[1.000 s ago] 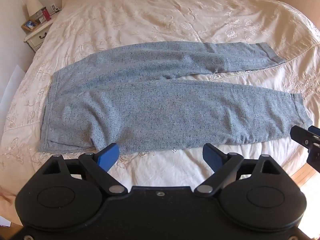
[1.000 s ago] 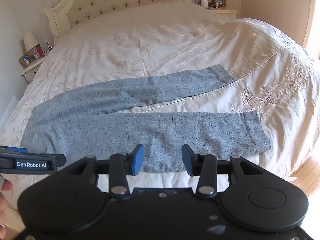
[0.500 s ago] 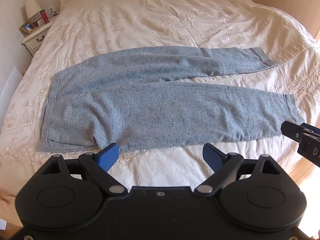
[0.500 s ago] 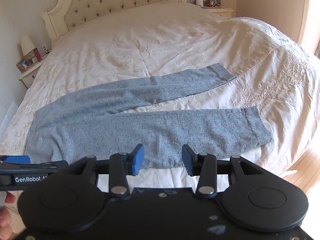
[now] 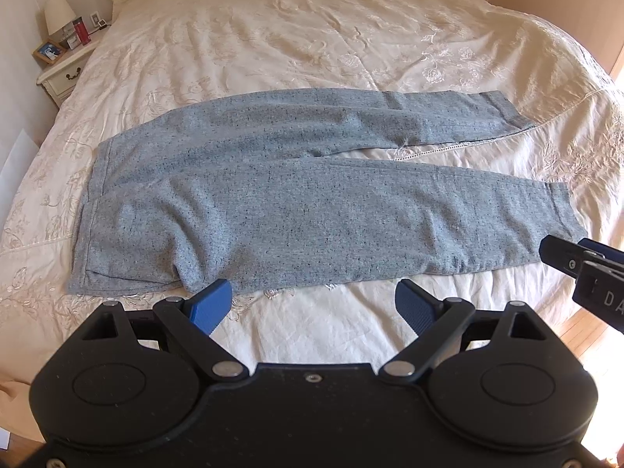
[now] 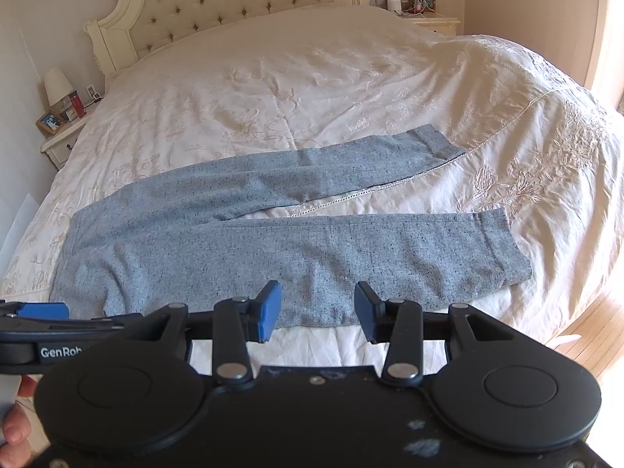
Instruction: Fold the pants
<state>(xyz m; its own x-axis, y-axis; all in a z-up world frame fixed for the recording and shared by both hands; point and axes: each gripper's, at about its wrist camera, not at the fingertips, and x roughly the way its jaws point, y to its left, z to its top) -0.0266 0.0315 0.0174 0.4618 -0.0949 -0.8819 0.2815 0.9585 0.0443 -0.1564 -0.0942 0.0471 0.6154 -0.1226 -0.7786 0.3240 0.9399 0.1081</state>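
Pants (image 5: 304, 202) lie crosswise ahead, waistband nearer left gripper (image 5: 314, 304), cuffs nearer right gripper (image 6: 318, 308); both released, empty.

I am working in a home bedroom: a bed (image 6: 312, 89) with tufted headboard (image 6: 234, 4), embroidered cream bedspread (image 5: 312, 39), nightstands (image 6: 58, 142) carrying lamps (image 6: 57, 85) and framed photos (image 5: 48, 51).

Pants (image 5: 312, 202) are lying flat across the bed (image 5: 312, 39), waistband pointing left, legs running right, the far leg angling away, with both grippers hovering at the near edge
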